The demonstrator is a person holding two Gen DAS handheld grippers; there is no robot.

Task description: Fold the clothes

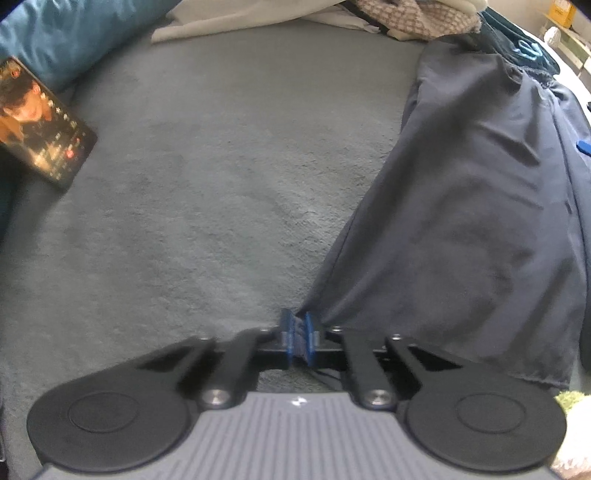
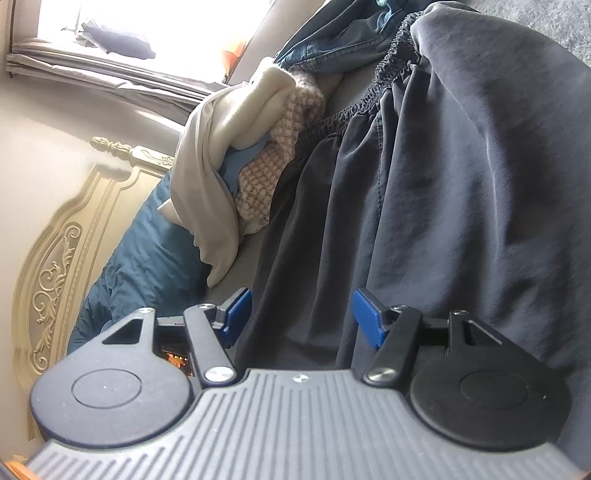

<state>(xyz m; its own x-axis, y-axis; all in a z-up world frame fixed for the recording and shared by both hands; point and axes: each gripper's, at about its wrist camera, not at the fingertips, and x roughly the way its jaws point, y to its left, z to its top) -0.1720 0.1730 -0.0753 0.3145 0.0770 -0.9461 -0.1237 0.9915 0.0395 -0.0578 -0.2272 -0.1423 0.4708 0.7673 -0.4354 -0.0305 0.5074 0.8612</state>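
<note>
Left gripper [image 1: 298, 339] is clamped on a corner of the dark pants [image 1: 465, 221], pinching only a thin bit of hem. Right gripper [image 2: 301, 317] has jaws spread, released, with pants fabric lying between the pads but not pressed. Pants lie on the grey bed [image 1: 203, 184], running from the left grip away toward the pile, waistband [image 2: 369, 96] at the far end.

Risks, as a guess: the left pinch is shallow, so a quick pull could slip the hem out. The fabric looks slick and loose; with only one corner held, it may bunch or fold crooked. If the right one closes where it is, it may catch several layers at once.

Around: the clothes pile [image 2: 258, 147] of cream and checked pieces touches the waistband end, with denim [image 2: 332, 40] beside it, so a drag could pull those along. A phone [image 1: 40, 125] lies well apart on the bed; a teal pillow [image 1: 74, 33] and the headboard [image 2: 66, 236] sit beyond. The middle of the bed is free for folding.
</note>
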